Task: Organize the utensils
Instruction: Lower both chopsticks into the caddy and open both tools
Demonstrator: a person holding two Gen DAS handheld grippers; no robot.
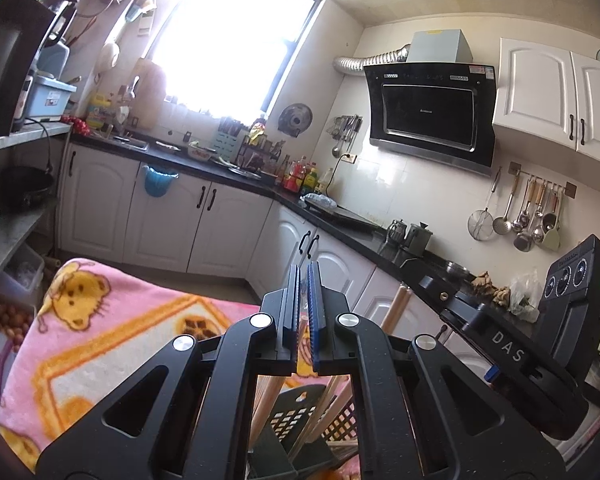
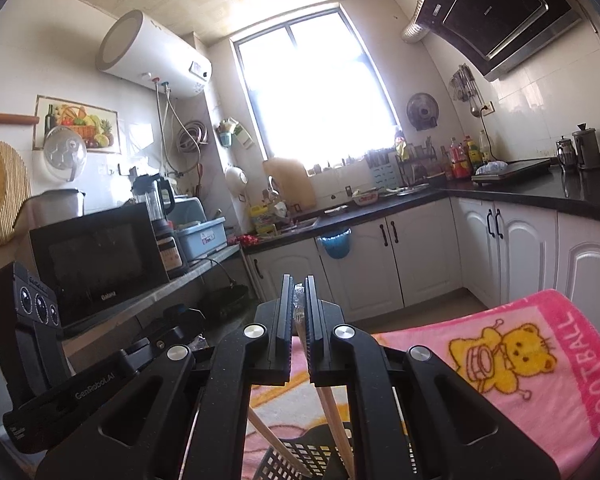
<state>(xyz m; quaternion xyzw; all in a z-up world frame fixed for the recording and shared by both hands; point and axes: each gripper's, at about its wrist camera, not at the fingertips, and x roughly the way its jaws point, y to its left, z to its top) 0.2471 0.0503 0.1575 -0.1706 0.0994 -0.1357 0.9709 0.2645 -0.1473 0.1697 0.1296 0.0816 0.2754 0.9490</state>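
My left gripper (image 1: 303, 276) is shut, and a wooden chopstick (image 1: 265, 400) slants down from between its fingers. My right gripper (image 2: 298, 280) is shut on another wooden chopstick (image 2: 334, 416) with a bit of clear wrap at its top. Both sticks reach down into a black perforated basket (image 1: 292, 412), which stands on a pink bear-print blanket (image 1: 100, 340) under the grippers. In the left wrist view the top of the right-held chopstick (image 1: 396, 308) pokes up to the right. The right wrist view shows the basket (image 2: 300, 452) and the left-held chopstick (image 2: 272, 438).
A black counter (image 1: 340, 220) with white cabinets runs along the far and right walls. A microwave (image 2: 96, 264) sits on a stone shelf at the left. Ladles hang on a wall rail (image 1: 536, 216). Bare floor lies between the blanket (image 2: 520, 360) and the cabinets.
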